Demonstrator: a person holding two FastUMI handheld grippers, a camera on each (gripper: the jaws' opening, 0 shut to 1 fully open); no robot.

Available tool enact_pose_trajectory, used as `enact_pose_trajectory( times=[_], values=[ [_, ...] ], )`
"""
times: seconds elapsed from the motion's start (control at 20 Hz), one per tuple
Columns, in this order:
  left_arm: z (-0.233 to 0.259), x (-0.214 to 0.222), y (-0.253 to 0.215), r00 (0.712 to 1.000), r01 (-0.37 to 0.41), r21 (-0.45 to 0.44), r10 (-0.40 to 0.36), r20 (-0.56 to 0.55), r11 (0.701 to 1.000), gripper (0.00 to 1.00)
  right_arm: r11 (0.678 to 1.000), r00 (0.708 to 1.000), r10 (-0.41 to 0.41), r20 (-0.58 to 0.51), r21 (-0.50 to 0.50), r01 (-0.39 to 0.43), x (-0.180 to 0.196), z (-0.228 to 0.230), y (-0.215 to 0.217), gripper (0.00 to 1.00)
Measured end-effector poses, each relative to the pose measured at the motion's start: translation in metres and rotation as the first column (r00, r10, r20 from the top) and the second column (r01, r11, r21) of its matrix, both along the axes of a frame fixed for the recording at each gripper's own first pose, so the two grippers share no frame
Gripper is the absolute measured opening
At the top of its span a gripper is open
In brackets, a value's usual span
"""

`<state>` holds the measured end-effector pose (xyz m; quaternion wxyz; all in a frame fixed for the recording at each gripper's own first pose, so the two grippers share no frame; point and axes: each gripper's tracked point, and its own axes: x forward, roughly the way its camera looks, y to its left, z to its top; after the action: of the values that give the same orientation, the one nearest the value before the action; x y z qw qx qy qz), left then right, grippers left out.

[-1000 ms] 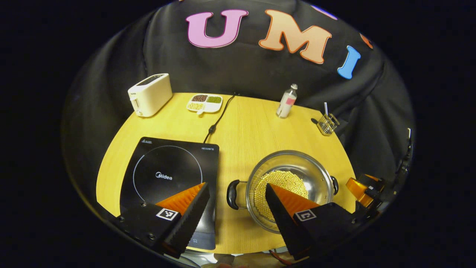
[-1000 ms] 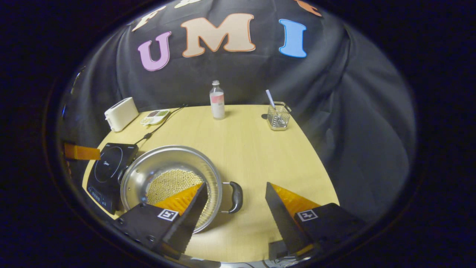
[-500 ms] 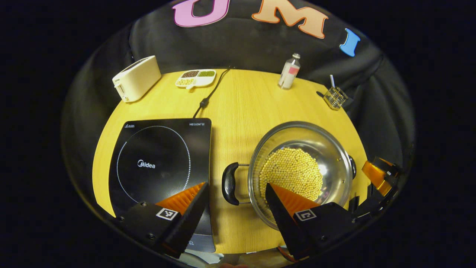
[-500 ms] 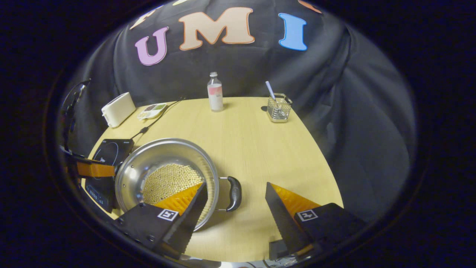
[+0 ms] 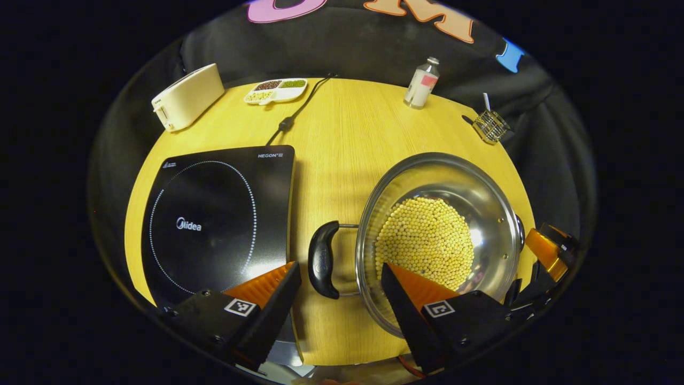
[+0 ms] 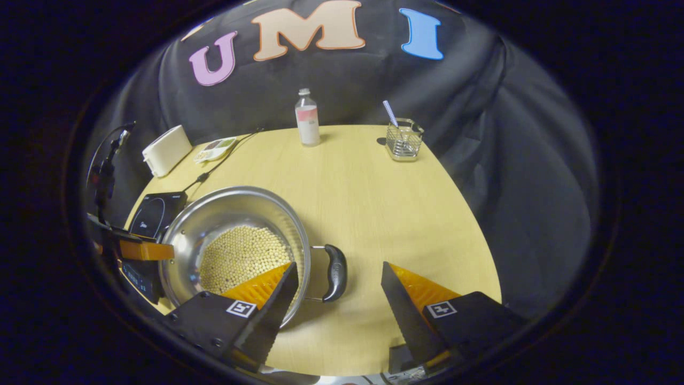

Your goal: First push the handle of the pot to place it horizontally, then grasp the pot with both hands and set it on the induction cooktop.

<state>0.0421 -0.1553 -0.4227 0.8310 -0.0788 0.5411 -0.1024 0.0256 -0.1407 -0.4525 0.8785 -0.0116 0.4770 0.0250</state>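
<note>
Both grippers open, empty. Left gripper [image 5: 340, 267] straddles pot's [image 5: 494, 192] left handle [image 5: 322, 260]; right gripper [image 6: 339, 267] straddles right handle [image 6: 334, 272]. Pot on tabletop [image 5: 342, 128], beside cooktop [image 5: 214, 214]. Left gripper view shows cooktop whole, right gripper view just its corner

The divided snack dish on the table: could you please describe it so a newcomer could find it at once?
Start at the table's far edge, by the cream toaster. Next to it lies a white divided dish, beside the cooktop's black cord. Its compartments alone hold brown, green and yellow grains.
</note>
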Motion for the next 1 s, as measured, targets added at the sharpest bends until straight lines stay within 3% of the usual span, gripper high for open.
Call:
enact_pose_trajectory(
  times=[0.5,0.8,1.0],
  values=[
    [-0.022,0.004,-0.007,0.997,0.0,0.008,0.001,-0.074,1.0,0.96,0.997,0.981,-0.007,-0.196,0.069,0.021,0.0,-0.047,0.018,0.98],
    [-0.034,0.006,-0.014,0.993,-0.017,-0.005,0.016,-0.118,1.0,0.95,0.992,0.95,-0.033,-0.312,0.107,0.07,0.0,-0.068,0.033,0.97],
    [-0.04,0.01,-0.011,0.99,-0.008,0.022,0.011,-0.141,1.0,0.92,0.984,0.914,-0.044,-0.403,0.14,0.11,-0.002,-0.082,0.044,0.97]
  ],
)
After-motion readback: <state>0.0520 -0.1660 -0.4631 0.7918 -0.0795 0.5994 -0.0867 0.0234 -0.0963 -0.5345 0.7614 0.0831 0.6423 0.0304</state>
